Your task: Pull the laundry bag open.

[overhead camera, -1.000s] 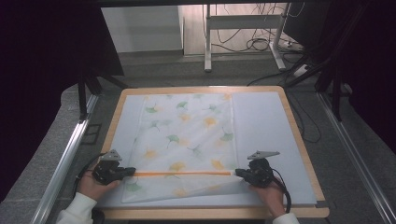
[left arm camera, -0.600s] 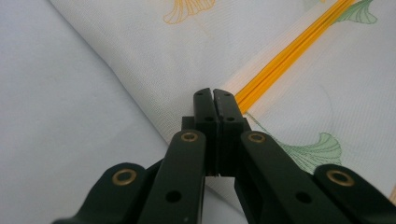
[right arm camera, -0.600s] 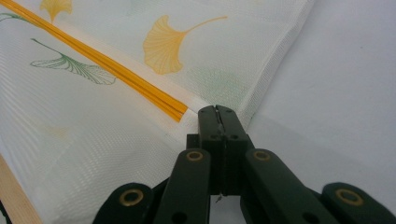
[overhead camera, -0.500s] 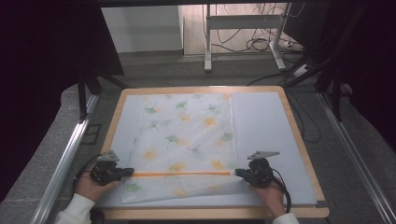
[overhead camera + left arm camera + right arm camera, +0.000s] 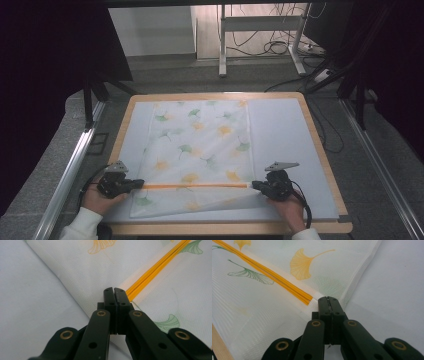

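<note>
Across the lower middle of the high view, the left gripper (image 5: 131, 185) and right gripper (image 5: 260, 186) each clamp an end of the cloth (image 5: 200, 150)'s orange-striped edge (image 5: 195, 185), where uneven pulling could likely drag the thin fabric crooked or slip it free.

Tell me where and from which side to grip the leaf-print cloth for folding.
Grip the leaf-print cloth at the two ends of its orange stripe, coming in level from either side edge. That is where the left gripper and right gripper have it pinched, jaws shut, stripe taut between them.
</note>
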